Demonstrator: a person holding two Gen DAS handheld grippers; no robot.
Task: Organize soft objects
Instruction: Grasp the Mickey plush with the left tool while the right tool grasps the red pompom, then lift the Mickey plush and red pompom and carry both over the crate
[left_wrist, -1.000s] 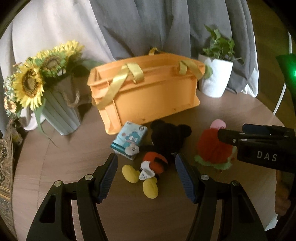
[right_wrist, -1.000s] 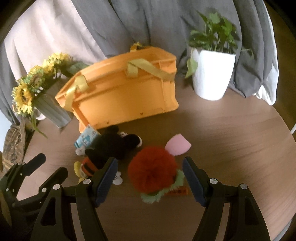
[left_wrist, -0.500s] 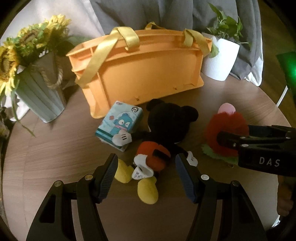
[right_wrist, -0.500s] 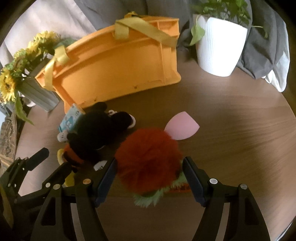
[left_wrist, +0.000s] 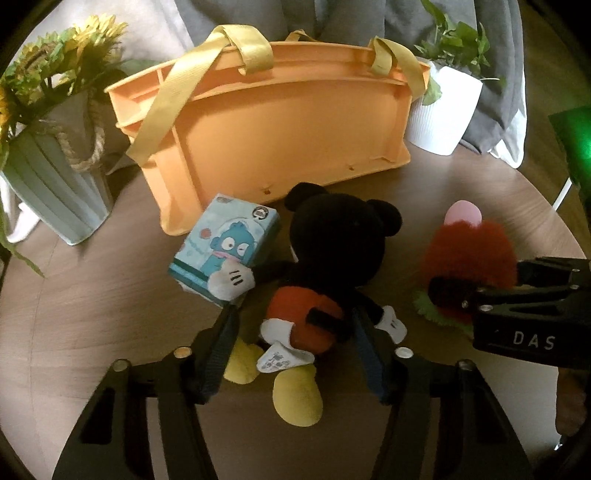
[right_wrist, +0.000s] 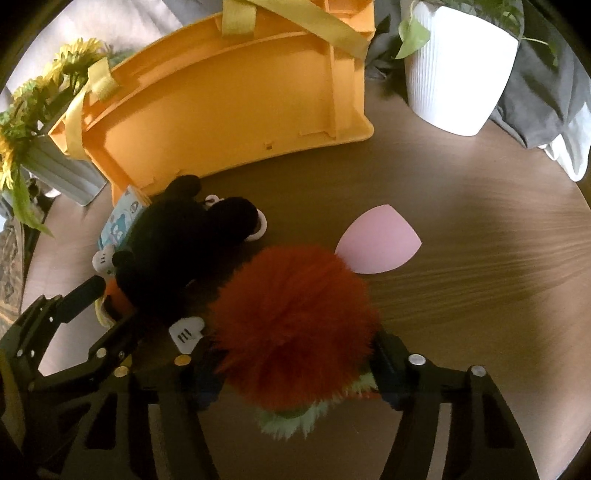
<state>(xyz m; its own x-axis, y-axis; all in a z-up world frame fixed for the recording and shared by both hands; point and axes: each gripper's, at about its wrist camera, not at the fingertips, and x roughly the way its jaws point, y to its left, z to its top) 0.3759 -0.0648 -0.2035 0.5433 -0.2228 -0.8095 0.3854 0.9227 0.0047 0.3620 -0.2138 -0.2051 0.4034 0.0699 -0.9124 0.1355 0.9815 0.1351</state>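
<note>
Between the blue pads of the left hand-held gripper (left_wrist: 295, 343): the red shorts of the mouse plush (left_wrist: 325, 280), lying face down on the round wooden bench (left_wrist: 92, 302). Jaws just been narrowing around the plush's hips, now about half closed and flanking it closely; firm contact not certain. Same on the other side: right hand-held gripper (right_wrist: 291, 373) lower than a second ago, jaws just been closing, red fluffy plush (right_wrist: 291, 314) bulging between them, fur brushing both fingers, true squeeze hard to confirm. Likely meaning: both grasps nearly made, lifting next, nothing yet in the orange storage basket (left_wrist: 280, 133).

Room to move: basket directly behind the toys, open top facing up, yellow straps (left_wrist: 162, 107) draped over the near wall and liable to snag. Cartoon tissue pack (left_wrist: 225, 247) touching the mouse's gloved hand, leaning near the basket's foot; may be dragged on lift. Pink sponge (right_wrist: 376, 243) just beside the red plush. Sunflower vase (left_wrist: 55, 192) to the left, white plant pot (right_wrist: 458, 70) to the right, both near the basket ends. Two grippers close together, little gap between. Bench edge curving away on the right, bare wood there.
</note>
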